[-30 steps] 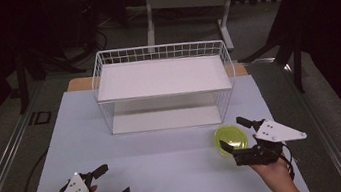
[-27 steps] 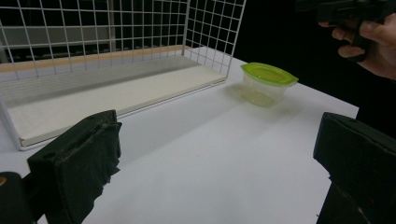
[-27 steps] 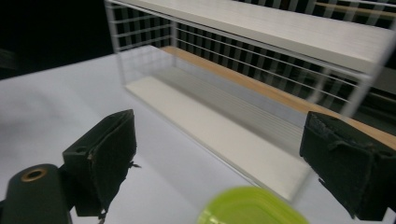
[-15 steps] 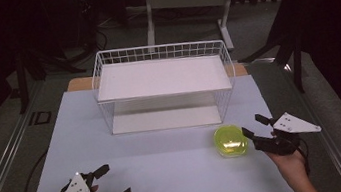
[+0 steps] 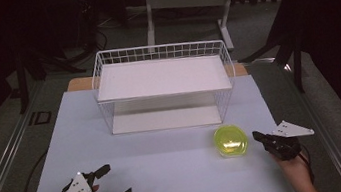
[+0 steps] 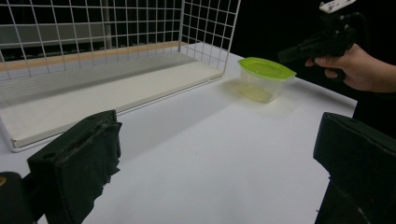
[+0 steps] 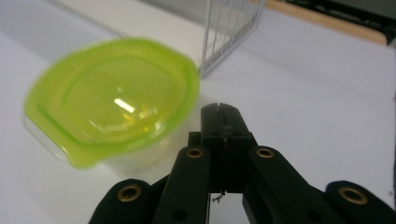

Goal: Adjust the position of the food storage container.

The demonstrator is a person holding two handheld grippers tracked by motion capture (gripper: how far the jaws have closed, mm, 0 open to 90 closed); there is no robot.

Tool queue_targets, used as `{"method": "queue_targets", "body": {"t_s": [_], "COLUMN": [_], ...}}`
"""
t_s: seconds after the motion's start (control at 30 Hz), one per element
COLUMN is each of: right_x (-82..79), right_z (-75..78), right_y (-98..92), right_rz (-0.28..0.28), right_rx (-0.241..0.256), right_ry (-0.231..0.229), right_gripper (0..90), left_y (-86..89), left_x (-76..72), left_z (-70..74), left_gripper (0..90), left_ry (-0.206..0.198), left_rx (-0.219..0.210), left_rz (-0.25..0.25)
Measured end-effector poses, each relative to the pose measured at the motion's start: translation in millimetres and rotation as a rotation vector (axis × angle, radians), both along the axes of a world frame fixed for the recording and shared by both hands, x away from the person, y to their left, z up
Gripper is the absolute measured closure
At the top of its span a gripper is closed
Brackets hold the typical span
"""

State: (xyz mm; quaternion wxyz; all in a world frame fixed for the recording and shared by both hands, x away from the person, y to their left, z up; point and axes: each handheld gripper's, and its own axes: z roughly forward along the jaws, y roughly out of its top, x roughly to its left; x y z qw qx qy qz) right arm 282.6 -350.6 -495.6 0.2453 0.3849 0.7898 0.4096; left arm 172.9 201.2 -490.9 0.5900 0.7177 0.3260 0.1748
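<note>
A clear tub with a lime-green lid [image 5: 230, 140] stands on the white tabletop [image 5: 166, 152], just in front of the wire rack's right corner. My right gripper [image 5: 259, 137] sits shut a short way to the tub's right, pointing at it and apart from it. In the right gripper view the shut jaws [image 7: 222, 116] stop just short of the tub [image 7: 112, 102]. My left gripper [image 5: 115, 182] rests open near the table's front left with nothing between its jaws. The left gripper view shows its gap [image 6: 219, 135], the tub [image 6: 265, 77] and the right gripper [image 6: 299, 49] beyond.
A white wire rack [image 5: 164, 84] with a solid upper shelf and a lower board stands at the back middle of the table; its lower board [image 6: 107, 93] is bare. Dark floor and a stand's legs [image 5: 185, 3] lie beyond the table.
My right gripper has drawn back to the right from the green-lidded tub and shut empty. The tub stays on the table. My left gripper has barely moved.
</note>
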Motion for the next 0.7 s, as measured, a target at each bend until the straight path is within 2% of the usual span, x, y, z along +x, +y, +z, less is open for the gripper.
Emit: {"method": "queue_targets", "body": {"t_s": [0.1,0.13,0.17,0.23,0.4,0.5,0.53,0.7], "right_x": [2.2,2.2,3.4,3.9,10.3,11.9,13.0,14.8], "right_z": [-11.8,-11.8,-19.8,-21.8,-30.0,-32.1,-33.7,-35.1], "right_y": [1.3,1.3,5.0,6.5,16.6,21.3,25.4,34.0], "right_rz": [0.010,0.010,0.025,0.032,0.066,0.084,0.105,0.128], "right_rx": [-0.014,-0.014,-0.029,-0.033,-0.034,-0.039,-0.025,-0.011], "right_ry": [0.053,0.053,0.086,0.091,0.151,0.157,0.168,0.186], "right_gripper": [90.0,90.0,90.0,90.0,90.0,90.0,90.0,90.0], "left_y": [-0.3,-0.3,-0.5,-0.8,-2.1,-2.3,-2.2,-2.2], "left_x": [0.1,0.1,0.1,0.2,0.3,0.4,0.2,-0.5], "left_z": [-0.1,-0.1,-0.1,-0.3,-0.7,-0.9,-0.8,-0.4], "left_gripper": [1.5,1.6,1.6,1.6,1.6,1.6,1.5,1.6], "left_ry": [0.000,0.000,-0.001,0.001,0.002,0.003,0.002,-0.001], "left_rx": [-0.001,-0.001,0.000,0.000,0.002,0.001,0.002,0.006], "left_rz": [-0.001,-0.001,-0.001,-0.001,-0.003,-0.003,-0.002,-0.003]}}
